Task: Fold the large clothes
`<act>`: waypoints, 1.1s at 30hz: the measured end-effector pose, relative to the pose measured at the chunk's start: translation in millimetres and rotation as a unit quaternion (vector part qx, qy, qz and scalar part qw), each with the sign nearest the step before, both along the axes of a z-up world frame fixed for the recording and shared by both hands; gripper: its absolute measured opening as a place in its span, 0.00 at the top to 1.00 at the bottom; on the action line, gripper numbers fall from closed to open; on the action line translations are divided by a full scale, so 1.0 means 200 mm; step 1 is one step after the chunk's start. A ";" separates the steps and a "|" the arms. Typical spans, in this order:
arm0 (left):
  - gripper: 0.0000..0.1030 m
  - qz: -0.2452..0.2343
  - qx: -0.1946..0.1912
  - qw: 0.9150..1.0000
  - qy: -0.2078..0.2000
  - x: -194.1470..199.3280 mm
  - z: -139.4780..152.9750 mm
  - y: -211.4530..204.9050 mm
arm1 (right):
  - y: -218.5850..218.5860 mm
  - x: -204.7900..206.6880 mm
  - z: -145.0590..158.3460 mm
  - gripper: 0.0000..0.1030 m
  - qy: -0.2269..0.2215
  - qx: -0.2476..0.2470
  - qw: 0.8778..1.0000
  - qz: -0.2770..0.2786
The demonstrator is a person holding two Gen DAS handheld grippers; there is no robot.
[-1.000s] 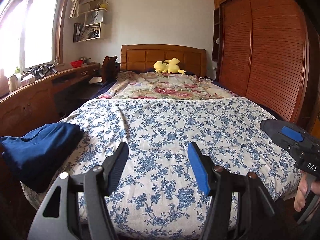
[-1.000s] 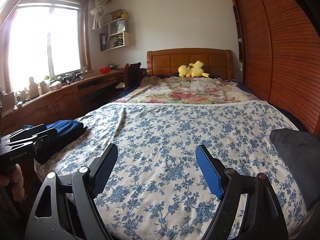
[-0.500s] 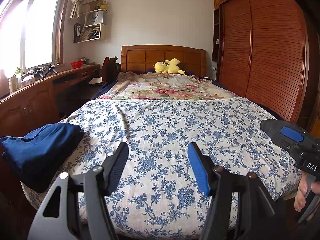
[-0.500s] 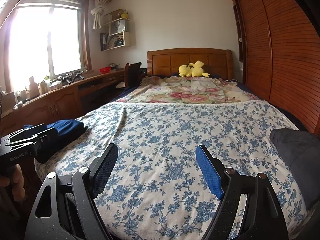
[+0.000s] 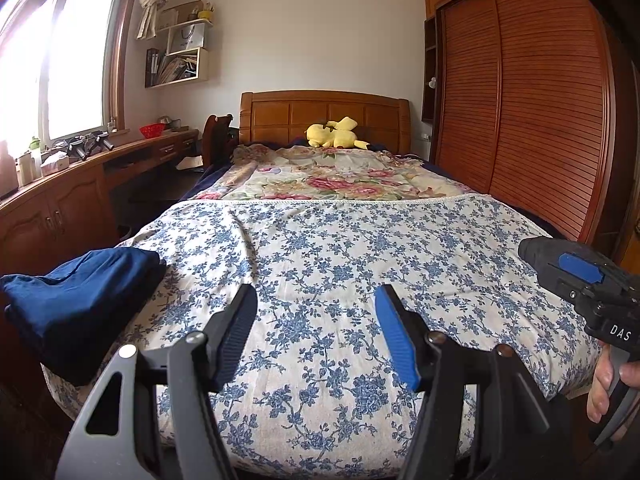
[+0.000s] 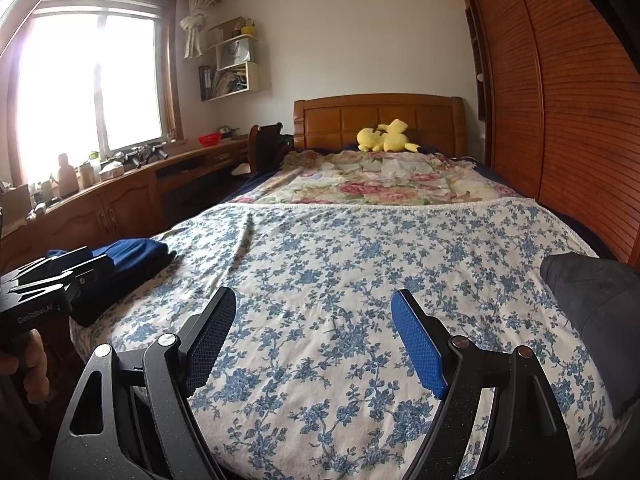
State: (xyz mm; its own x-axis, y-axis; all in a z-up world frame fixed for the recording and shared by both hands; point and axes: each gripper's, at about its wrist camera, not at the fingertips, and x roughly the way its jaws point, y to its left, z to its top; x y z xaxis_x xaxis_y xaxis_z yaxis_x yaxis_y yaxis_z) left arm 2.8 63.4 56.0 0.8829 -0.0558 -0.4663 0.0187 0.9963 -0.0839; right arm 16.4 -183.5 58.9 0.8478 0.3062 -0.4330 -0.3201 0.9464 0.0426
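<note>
A folded navy blue garment (image 5: 80,296) (image 6: 132,264) lies at the left near corner of the bed. A dark grey garment (image 6: 592,320) lies bunched at the right near corner, seen only in the right wrist view. My left gripper (image 5: 316,312) hovers open over the bed's near end, nothing between its fingers. My right gripper (image 6: 312,320) also stands open and empty above the flowered cover. Each gripper shows at the edge of the other's view, held by a hand (image 5: 604,384).
The bed (image 5: 340,248) carries a blue-flowered cover and, farther back, a rose-patterned quilt (image 5: 340,176) and a yellow plush toy (image 5: 334,134). A wooden desk (image 5: 72,184) runs along the left wall under the window. Slatted wardrobe doors (image 5: 528,120) stand close on the right.
</note>
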 end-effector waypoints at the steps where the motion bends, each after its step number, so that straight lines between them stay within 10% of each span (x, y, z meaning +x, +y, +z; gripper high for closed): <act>1: 0.41 0.000 0.000 1.000 0.000 0.00 0.00 0.00 | 0.00 0.00 0.00 0.20 0.000 0.000 1.000 0.000; 33: 0.41 -0.001 -0.001 1.000 -0.001 0.00 0.01 -0.01 | 0.01 -0.01 0.00 0.20 0.001 0.001 1.000 -0.002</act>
